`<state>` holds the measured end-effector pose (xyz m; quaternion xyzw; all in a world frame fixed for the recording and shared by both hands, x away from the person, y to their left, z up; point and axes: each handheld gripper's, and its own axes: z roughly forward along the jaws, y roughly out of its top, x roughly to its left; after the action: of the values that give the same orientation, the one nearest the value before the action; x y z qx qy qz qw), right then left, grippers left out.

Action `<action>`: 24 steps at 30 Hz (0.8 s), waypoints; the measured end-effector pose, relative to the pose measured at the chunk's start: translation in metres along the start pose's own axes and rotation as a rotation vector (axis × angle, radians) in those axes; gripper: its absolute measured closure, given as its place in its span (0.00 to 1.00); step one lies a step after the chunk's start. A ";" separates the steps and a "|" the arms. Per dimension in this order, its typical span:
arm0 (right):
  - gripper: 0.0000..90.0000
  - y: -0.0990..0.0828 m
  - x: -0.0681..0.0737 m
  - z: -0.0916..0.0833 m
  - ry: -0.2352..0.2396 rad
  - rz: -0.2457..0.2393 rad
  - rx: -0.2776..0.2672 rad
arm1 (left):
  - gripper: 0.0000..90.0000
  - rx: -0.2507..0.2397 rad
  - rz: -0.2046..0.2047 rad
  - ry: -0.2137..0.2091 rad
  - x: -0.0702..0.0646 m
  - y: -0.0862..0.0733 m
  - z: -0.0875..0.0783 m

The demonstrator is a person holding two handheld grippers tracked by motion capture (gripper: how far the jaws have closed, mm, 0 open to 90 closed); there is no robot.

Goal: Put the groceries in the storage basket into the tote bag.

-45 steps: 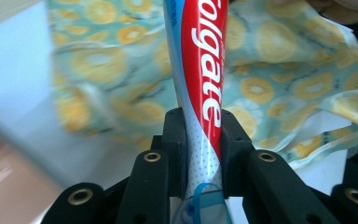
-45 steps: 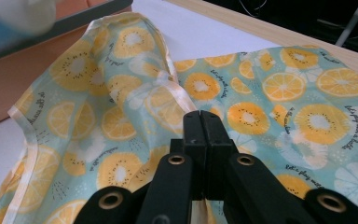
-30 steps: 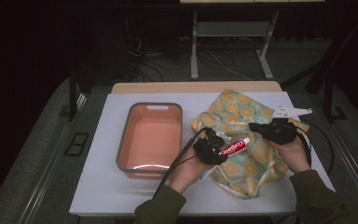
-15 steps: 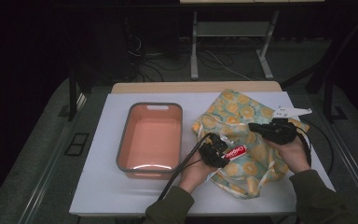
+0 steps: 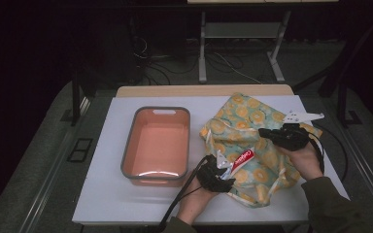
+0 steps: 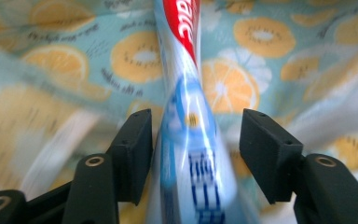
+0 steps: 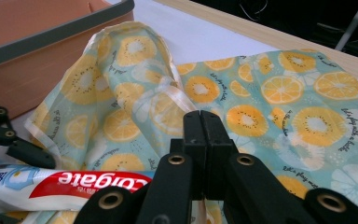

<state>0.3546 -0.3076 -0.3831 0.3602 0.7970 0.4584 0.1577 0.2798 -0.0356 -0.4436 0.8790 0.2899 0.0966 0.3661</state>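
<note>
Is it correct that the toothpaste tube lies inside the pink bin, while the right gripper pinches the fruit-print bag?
Not quite. The toothpaste tube lies on the fruit-print bag, not inside the pink bin, as the high view shows. It sits between the left gripper jaws, which have just been opening. The right gripper does pinch the bag.

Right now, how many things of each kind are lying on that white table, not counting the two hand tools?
Fruit-print bag: 1
Toothpaste tube: 1
Pink tub: 1
Total: 3
</note>
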 end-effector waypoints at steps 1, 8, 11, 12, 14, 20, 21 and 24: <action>1.00 0.000 0.000 0.000 0.000 -0.001 0.000 | 0.52 -0.002 -0.008 0.003 0.001 -0.002 -0.002; 1.00 0.000 0.001 0.000 0.000 -0.002 0.001 | 0.68 0.003 -0.023 -0.015 0.005 -0.001 -0.003; 1.00 0.000 0.001 0.000 0.000 -0.002 0.000 | 0.76 0.009 -0.014 -0.007 0.004 0.004 -0.003; 1.00 0.000 0.001 0.000 0.000 -0.002 -0.001 | 0.77 0.008 -0.012 -0.004 0.003 0.006 -0.002; 1.00 0.001 0.001 0.000 0.001 -0.004 -0.002 | 0.79 0.014 -0.004 -0.001 0.003 0.010 0.000; 1.00 0.001 0.001 0.000 0.006 -0.003 -0.006 | 0.81 0.022 -0.006 0.000 0.008 0.031 0.010; 1.00 0.001 0.001 0.000 0.006 -0.004 -0.006 | 0.81 0.017 -0.007 0.003 0.009 0.036 0.011; 1.00 0.001 0.002 0.000 0.008 -0.006 -0.008 | 0.82 0.013 -0.004 0.008 0.013 0.052 0.016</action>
<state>0.3541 -0.3060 -0.3821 0.3554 0.7968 0.4625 0.1575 0.3194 -0.0668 -0.4193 0.8804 0.2936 0.0976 0.3594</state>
